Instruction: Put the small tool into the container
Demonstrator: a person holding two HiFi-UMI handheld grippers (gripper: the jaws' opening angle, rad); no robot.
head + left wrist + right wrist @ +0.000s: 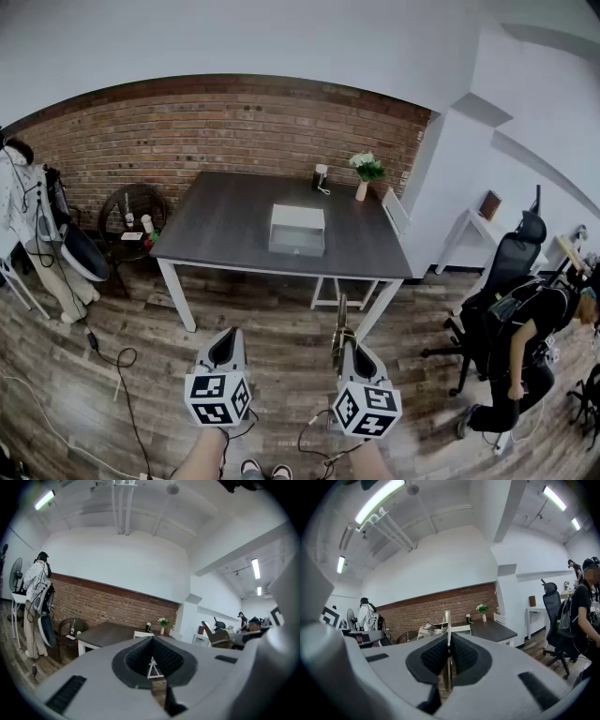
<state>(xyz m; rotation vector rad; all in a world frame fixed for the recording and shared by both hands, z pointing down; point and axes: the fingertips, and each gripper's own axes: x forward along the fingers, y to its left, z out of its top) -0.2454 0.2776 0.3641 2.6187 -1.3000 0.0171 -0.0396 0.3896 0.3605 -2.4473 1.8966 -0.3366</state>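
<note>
Nearest the camera, well short of the dark table [220, 234], the right gripper [344, 350] has its jaws pinched tight on the small tool [447, 626], a thin flat metal strip that stands upright out of the pads and points toward the table. Gripped low down with most of its length free, it seems held ready to be lowered blade-first into something. Beside it, equally far from the table, the left gripper [228, 337] has its jaws closed together with nothing between them, so it looks like a spare hand for now. Bare plank floor lies between both grippers and the table. The white box-shaped container [297, 230] sits near the table's middle, toward its front edge, within easy reach once the person walks up. At the table's far edge stands a small vase of flowers [366, 172]
</note>
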